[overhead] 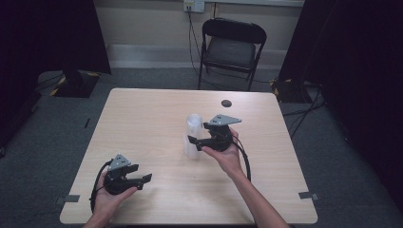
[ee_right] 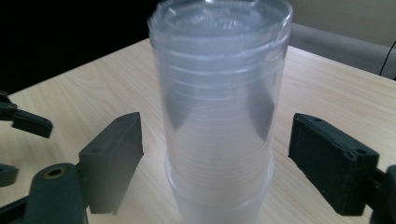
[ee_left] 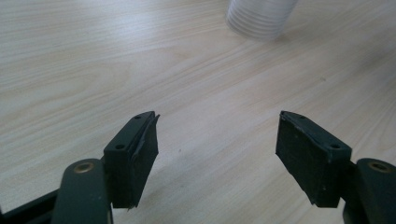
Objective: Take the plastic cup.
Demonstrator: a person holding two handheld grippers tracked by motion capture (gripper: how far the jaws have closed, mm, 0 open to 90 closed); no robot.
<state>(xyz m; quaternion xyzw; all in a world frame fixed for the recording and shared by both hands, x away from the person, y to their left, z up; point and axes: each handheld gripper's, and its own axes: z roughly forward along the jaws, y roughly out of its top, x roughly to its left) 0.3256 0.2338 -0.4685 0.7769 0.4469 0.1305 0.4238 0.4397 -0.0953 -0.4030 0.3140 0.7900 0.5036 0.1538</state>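
A stack of clear plastic cups (overhead: pixel 192 135) stands upside down near the middle of the light wooden table (overhead: pixel 142 118). My right gripper (overhead: pixel 194 141) is level with the stack from the right, jaws on either side of it. In the right gripper view the stack (ee_right: pixel 219 116) rises between the right gripper's (ee_right: pixel 215 123) jaws, with a gap at each pad, so it is open. My left gripper (overhead: pixel 141 176) rests near the table's front left, open, with nothing between its fingers. In the left gripper view the left gripper (ee_left: pixel 218 116) points over bare wood toward the stack (ee_left: pixel 261 18).
A small dark round disc (overhead: pixel 226 103) lies on the table behind the stack. A black folding chair (overhead: pixel 231 47) stands beyond the far edge. Dark curtains hang on both sides, and cables run along the floor at the right.
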